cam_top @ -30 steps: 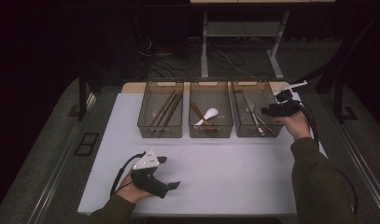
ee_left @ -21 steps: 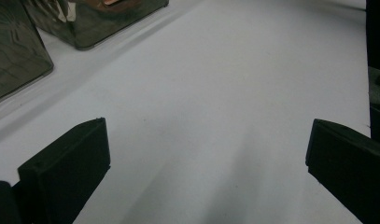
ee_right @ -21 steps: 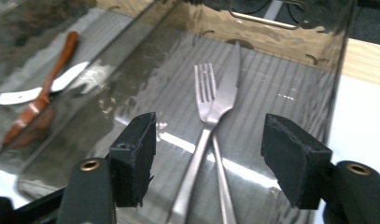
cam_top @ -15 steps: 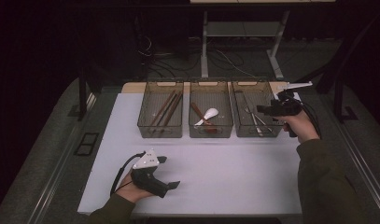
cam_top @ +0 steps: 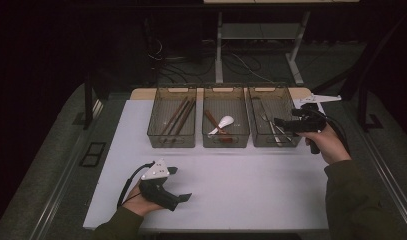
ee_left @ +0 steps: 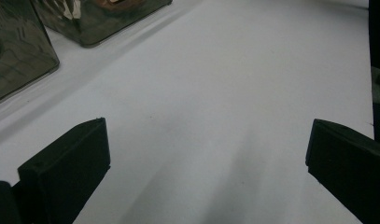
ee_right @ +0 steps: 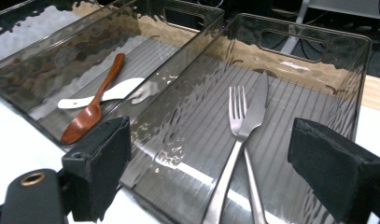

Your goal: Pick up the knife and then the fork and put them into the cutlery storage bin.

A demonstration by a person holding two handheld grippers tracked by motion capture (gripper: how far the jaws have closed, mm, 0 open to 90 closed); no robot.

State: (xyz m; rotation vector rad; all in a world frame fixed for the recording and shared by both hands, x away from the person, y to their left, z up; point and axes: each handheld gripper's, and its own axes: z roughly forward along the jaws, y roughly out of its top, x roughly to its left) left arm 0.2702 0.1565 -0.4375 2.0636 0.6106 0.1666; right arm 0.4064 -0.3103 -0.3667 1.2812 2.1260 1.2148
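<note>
Three smoky clear bins stand in a row at the back of the white table [cam_top: 251, 185]. The right bin [cam_top: 271, 90] [ee_right: 313, 35] holds a steel fork [ee_right: 236, 116] and knife [ee_right: 255, 112]. My right gripper [cam_top: 281, 125] [ee_right: 211, 140] hovers at that bin's right side and points left across it. Its jaws have just been opening and stand open with nothing between them. The fork and knife lie apart from them on the bin floor. My left gripper [cam_top: 180, 184] [ee_left: 206, 140] rests low over the table's near left, open and empty.
The middle bin [cam_top: 226, 90] holds a wooden spoon [ee_right: 92, 109] and a white spoon [ee_right: 103, 95]. In the left bin [cam_top: 175, 90] lie brown chopsticks [cam_top: 177, 116]. Bare white table stretches between the bins and the near edge. Table legs and cables stand behind the bins.
My right hand has shifted slightly back toward the near right, away from the inside of the right bin. The left hand and its gripper have stayed where they were.
</note>
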